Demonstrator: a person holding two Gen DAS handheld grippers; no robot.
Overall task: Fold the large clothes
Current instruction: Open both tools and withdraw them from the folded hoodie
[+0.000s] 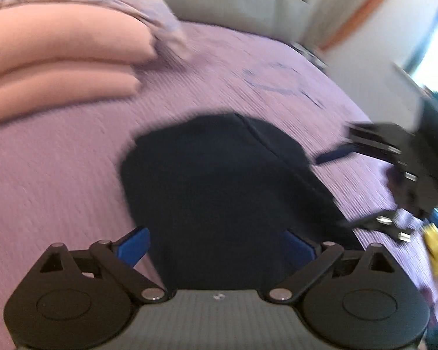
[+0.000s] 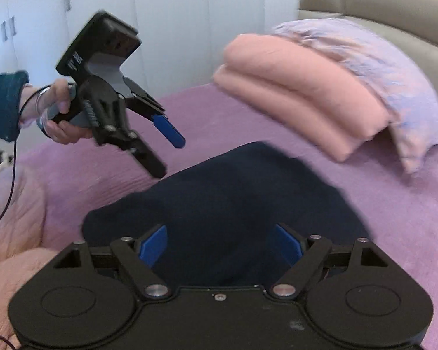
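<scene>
- Left wrist view: the left gripper [image 1: 216, 248] sits at the bottom of the frame with its blue-padded fingers [image 1: 134, 246] spread wide, nothing pinched between them and no pad pressing on cloth.
- Between and beyond those fingers, in the centre of the frame, lies the dark navy garment [image 1: 219, 186], bunched into a rounded, folded heap on the purple bedspread [image 1: 58, 175].
- At the right edge of the same frame the right gripper [image 1: 362, 186] appears, blurred, above the bedspread just beside the garment's right side; from here I cannot tell whether it touches the cloth.
- Right wrist view: the right gripper's own fingers [image 2: 153, 245] at the bottom of the frame stand wide apart and empty, with the navy garment showing through the gap between them.
- In the upper left of that frame a hand [image 2: 58, 116] in a teal sleeve [image 2: 3, 105] holds the left gripper up in the air, clear of the garment, fingers splayed and carrying nothing.
- A folded pink blanket [image 2: 300, 99] sits at the upper right of that frame, leaning against a lilac pillow [image 2: 394, 81], well apart from the garment.
- White wardrobe doors [image 2: 160, 14] fill the top of the frame behind the bed.
- No container shows in either view.
</scene>
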